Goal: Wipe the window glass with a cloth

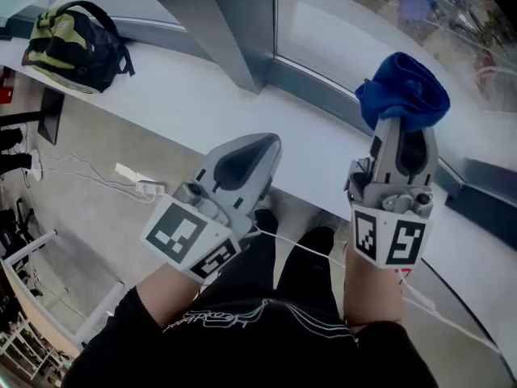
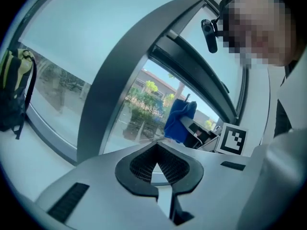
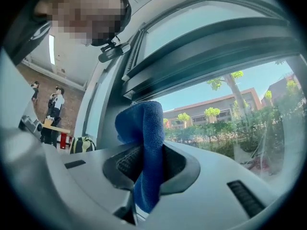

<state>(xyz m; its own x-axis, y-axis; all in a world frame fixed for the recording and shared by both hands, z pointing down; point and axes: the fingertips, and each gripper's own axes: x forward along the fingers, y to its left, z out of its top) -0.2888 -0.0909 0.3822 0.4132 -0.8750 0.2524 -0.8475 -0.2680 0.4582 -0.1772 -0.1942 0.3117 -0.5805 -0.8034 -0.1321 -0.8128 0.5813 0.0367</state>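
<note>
Fingers [image 3: 123,163] on the right gripper [image 1: 401,129] are being pressed onto the blue cloth [image 3: 147,143]. It is being pinched mid-fold, with one wad bunching above the tips and a tail hanging below. Left gripper [image 2: 156,151] fingers are being held together with nothing between them, low over the white sill [image 1: 186,95] and apart from the cloth.

Cloth is being carried in front of the window glass [image 1: 380,23], right of the grey post [image 1: 234,23]. Contact with the glass is not being shown in any view.

Judgement: wiping is not yet being done; the approach is the step in hand.
- The wad, not the fingertips, should be getting pushed flat against the pane, so hard plastic is not being dragged on glass.
- Grip should be firm, since pane friction is likely to be pulling the cloth out sideways.
- Overlapping strokes being run top down are advised, with the lower frame [image 1: 323,87] being avoided.

Backpack [image 1: 73,47] is lying far left on the sill, well apart from both grippers.
</note>
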